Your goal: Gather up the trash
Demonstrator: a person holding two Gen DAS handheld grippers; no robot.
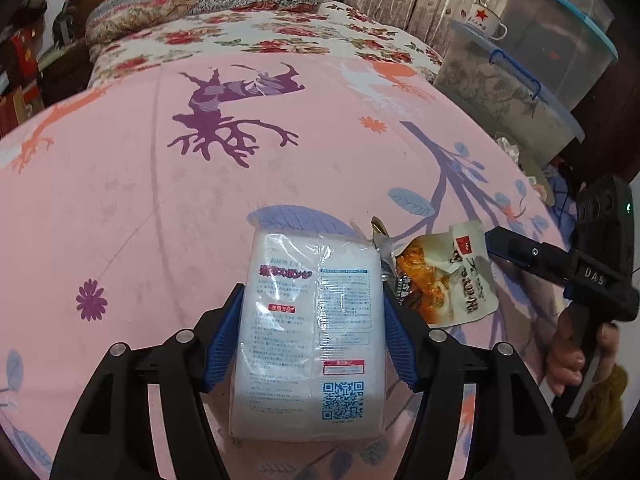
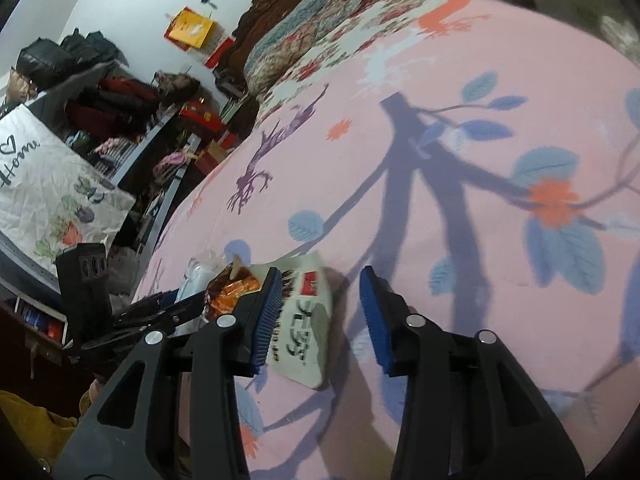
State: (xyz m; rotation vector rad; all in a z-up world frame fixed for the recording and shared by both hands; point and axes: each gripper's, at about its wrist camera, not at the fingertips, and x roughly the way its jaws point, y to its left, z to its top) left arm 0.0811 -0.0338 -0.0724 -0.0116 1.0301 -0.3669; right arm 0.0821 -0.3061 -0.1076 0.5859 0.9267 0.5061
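Left gripper (image 1: 314, 340) clamps the pack (image 1: 308, 328); beside it, the half-open right gripper (image 2: 320, 316) seems to straddle only the wrapper's (image 2: 304, 320) edge, risking a slip

The left wrist view looks steeply down along its blue-padded fingers (image 1: 228, 332), close over the pink tree-printed bedsheet (image 1: 160, 200), facing the floral quilt at the bed's head. The right wrist view looks more shallowly across the same bedsheet (image 2: 460, 100). Both share the torn orange-and-cream snack wrapper (image 1: 444, 280) (image 2: 304, 320) on the bedsheet.
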